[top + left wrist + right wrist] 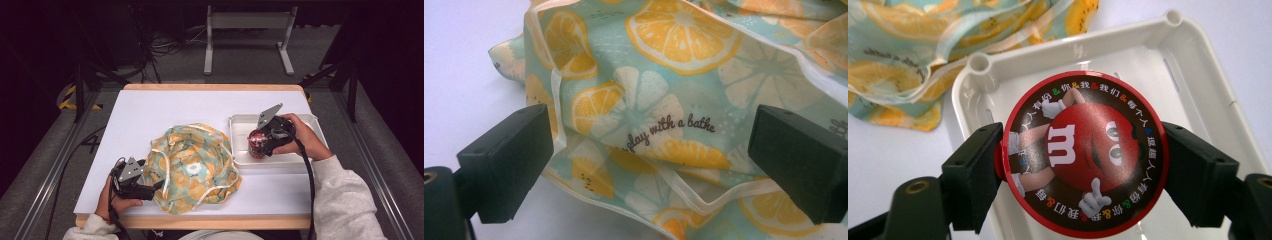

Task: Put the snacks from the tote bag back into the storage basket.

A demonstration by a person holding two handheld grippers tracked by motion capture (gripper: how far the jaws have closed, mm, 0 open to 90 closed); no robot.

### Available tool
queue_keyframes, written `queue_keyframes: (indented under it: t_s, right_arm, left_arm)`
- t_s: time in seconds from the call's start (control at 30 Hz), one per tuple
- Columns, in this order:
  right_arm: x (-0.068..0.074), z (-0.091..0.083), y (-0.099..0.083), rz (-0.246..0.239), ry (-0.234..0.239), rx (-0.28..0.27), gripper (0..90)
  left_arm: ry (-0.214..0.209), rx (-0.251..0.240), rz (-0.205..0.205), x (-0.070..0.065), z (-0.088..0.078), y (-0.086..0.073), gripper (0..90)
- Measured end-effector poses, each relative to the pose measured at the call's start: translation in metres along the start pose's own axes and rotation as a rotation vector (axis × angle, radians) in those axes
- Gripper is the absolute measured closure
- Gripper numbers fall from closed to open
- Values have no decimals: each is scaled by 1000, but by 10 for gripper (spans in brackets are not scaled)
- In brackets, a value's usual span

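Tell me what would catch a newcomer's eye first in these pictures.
First, the crumpled citrus-print cloth bag, teal with orange slices, heaped on the white table near the front edge; the left gripper sits at its left side with jaws open. Next, the red M&M's can clamped in the right gripper, over the white tray at the table's right.
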State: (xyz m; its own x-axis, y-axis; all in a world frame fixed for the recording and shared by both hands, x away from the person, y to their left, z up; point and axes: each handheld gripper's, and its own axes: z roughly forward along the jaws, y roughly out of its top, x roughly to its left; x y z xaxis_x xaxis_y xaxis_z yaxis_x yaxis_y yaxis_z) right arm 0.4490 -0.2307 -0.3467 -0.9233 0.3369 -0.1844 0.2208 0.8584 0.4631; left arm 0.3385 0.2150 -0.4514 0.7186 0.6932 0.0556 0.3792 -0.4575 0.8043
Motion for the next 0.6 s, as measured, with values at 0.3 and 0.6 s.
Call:
queue_keyframes:
  t_s: [0.3,0.6]
  right_arm:
    - [-6,0,-8,-1,4,38,237]
    - [-12,-3,-21,-1,8,82,237]
  left_arm:
    - [1,-3,2,0,0,0,49]
    - [2,1,8,0,0,0,49]
